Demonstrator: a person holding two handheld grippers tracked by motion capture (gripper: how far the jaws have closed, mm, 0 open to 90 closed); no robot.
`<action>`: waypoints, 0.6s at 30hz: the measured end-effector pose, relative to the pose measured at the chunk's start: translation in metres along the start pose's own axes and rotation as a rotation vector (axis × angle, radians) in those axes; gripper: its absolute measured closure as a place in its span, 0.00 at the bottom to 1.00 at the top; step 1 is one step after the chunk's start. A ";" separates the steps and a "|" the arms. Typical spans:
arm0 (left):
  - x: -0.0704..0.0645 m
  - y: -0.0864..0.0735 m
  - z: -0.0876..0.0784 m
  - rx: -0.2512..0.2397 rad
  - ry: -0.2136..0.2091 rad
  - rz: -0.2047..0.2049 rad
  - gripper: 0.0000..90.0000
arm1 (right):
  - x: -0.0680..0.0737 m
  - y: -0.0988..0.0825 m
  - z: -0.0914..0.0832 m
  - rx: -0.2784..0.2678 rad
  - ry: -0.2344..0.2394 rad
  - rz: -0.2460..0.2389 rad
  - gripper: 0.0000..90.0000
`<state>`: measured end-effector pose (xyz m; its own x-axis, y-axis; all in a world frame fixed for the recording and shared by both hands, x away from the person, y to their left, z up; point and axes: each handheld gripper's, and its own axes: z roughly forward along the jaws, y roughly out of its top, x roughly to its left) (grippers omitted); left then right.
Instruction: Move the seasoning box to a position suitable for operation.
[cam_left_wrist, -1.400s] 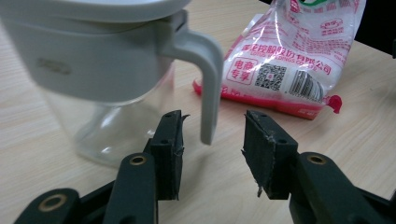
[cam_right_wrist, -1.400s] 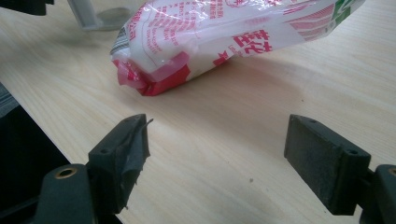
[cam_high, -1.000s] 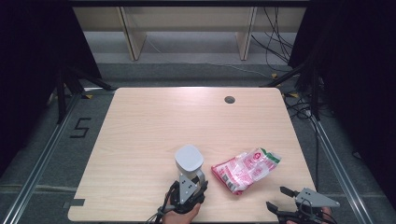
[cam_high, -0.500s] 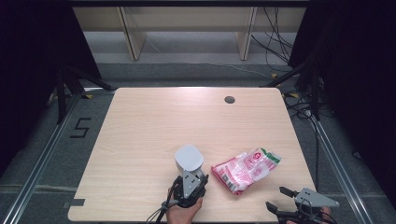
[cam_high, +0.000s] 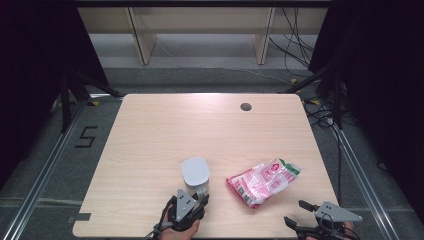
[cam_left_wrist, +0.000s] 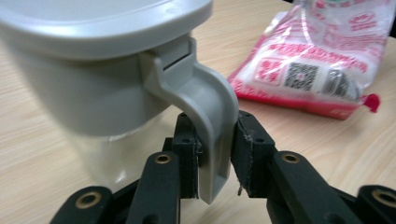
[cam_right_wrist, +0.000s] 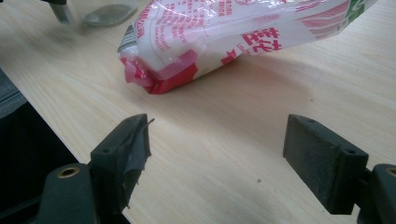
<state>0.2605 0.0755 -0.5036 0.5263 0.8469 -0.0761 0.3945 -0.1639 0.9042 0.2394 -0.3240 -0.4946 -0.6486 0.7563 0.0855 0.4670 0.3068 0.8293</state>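
Left gripper (cam_left_wrist: 215, 158) clamped on the grey handle (cam_left_wrist: 212, 116) of the jug (cam_high: 195, 172), jaws just eased a bit. Right gripper (cam_right_wrist: 217, 149) wide apart, bag (cam_right_wrist: 243, 32) just ahead. Next, probably: lift jug gently, keep level.

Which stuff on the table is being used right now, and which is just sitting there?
Being used:
grey lidded plastic jug, its handle between the left claw pads.

Just sitting:
pink-and-white plastic food bag
open right claw, empty
pale wooden table
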 end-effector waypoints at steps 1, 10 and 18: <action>0.004 -0.001 -0.003 -0.007 0.003 -0.002 0.78 | 0.001 0.000 0.000 0.003 0.000 0.008 0.26; 0.021 -0.008 -0.017 -0.026 0.172 -0.014 0.75 | -0.001 0.000 0.001 -0.001 0.003 -0.004 0.26; 0.044 -0.007 -0.011 -0.035 0.279 -0.047 0.75 | 0.000 -0.001 0.001 0.003 0.008 0.008 0.27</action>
<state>0.2727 0.1195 -0.5088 0.2790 0.9603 -0.0040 0.3844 -0.1079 0.9168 0.2397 -0.3239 -0.4955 -0.6499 0.7538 0.0964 0.4737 0.3026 0.8271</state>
